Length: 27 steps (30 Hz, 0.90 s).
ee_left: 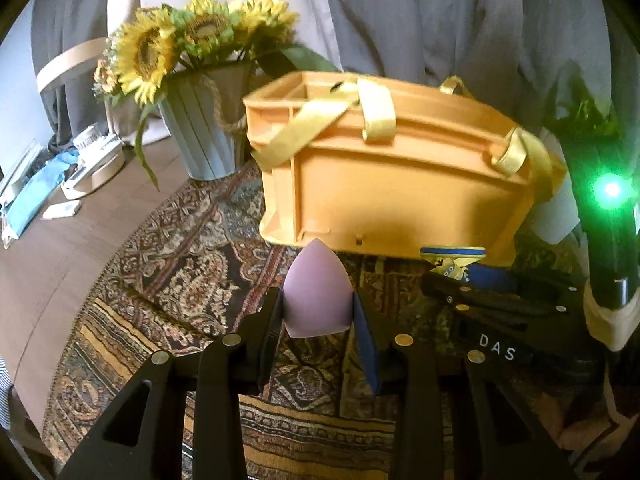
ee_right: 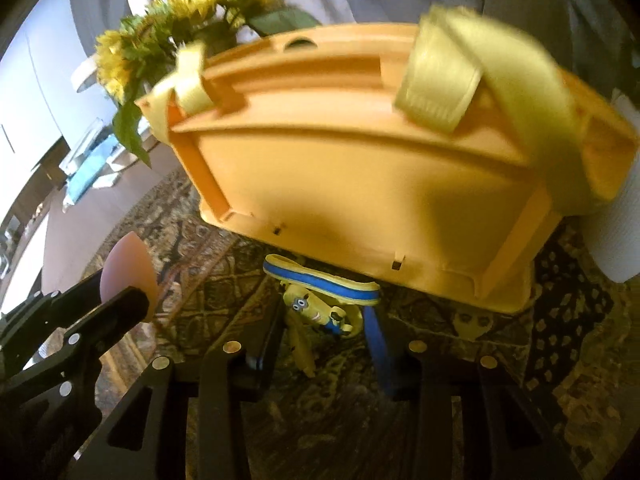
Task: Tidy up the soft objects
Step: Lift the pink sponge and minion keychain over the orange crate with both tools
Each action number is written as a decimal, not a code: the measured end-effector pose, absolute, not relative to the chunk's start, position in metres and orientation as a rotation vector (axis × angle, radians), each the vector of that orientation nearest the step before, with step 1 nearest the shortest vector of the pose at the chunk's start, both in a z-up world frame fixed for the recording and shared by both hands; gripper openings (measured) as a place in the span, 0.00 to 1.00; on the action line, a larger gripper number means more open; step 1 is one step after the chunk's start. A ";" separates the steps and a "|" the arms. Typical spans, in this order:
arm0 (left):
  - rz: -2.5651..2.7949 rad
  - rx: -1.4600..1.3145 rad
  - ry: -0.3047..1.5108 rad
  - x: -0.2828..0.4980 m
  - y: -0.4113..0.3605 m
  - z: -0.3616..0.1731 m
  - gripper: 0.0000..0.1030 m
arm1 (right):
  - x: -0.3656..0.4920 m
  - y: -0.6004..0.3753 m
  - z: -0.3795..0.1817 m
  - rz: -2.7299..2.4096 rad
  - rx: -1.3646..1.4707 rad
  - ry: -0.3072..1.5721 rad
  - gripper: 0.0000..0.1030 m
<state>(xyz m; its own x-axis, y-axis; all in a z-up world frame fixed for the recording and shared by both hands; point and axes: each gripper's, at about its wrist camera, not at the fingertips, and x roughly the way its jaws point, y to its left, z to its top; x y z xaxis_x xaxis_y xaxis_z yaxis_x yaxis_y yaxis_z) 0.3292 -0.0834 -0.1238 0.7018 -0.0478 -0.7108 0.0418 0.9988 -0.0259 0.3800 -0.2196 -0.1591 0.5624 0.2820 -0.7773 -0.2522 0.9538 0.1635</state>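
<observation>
My left gripper (ee_left: 318, 312) squeezes the pink sponge (ee_left: 318, 294); my right gripper (ee_right: 324, 332), jaws apart around the minion toy (ee_right: 316, 308), sits beside the yellow box (ee_right: 360, 184).

Crate (ee_left: 400, 196): orange moulded plastic, matt, smooth w/ ribs. Straps (ee_left: 378, 110) over its rim: yellow woven cloth w/ satin sheen. Sponge (ee_left: 318, 292) in left tool (ee_left: 318, 322): mauve foam, matt, fine-textured. Tool fingers (ee_left: 272, 328): black matt plastic, shiny metal rivets; one pad blue, rubbery-looking. Minion toy (ee_right: 316, 308): yellow & blue, soft-looking cloth. Counter (ee_left: 52, 264): brown wood-look, smooth, semi-matt. Mat (ee_left: 168, 280) on it: patterned woven cloth, rough. Bucket (ee_left: 204, 132): grey-blue, ribbed, matt, rope handle. Curtains (ee_left: 460, 12): grey cloth.
</observation>
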 end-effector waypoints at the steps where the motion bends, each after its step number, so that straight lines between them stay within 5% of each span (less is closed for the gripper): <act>1: -0.051 -0.012 0.784 0.327 -0.083 -0.120 0.34 | 0.377 -0.220 -0.154 0.315 0.037 0.911 0.40; 27: -0.141 0.035 0.531 0.299 -0.065 -0.022 0.34 | 0.322 -0.207 -0.036 0.180 0.077 0.636 0.40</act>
